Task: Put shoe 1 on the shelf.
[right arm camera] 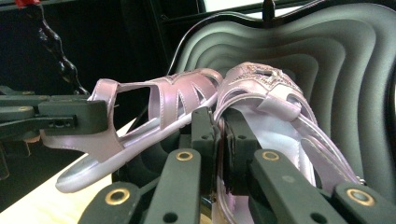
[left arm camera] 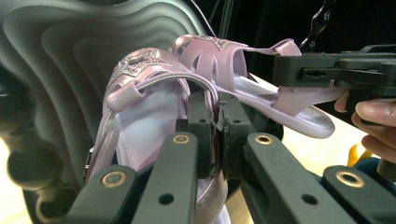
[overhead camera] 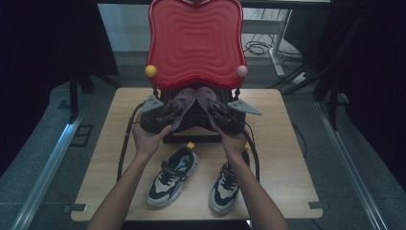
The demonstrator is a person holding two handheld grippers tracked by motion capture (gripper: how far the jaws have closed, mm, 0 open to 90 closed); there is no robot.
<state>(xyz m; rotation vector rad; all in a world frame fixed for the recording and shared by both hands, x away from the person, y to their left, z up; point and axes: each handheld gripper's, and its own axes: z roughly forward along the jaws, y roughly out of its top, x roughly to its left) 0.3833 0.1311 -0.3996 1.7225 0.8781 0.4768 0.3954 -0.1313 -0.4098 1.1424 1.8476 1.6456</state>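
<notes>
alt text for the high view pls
A person's two hands each hold a black gripper, left gripper and right gripper, each shut on a pink strappy sandal at an open red-lidded case; two grey-navy sneakers rest on the wooden table.

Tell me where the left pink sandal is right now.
In the high view, the left pink sandal sits left of centre, clamped in the left gripper, over the black case tray, beside the right pink sandal.

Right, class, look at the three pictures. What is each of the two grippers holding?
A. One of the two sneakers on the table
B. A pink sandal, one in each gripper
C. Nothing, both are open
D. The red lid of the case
B: the left gripper is shut on the strap of the left sandal, and the right gripper is shut on the right sandal; both sneakers lie untouched on the table.
</notes>
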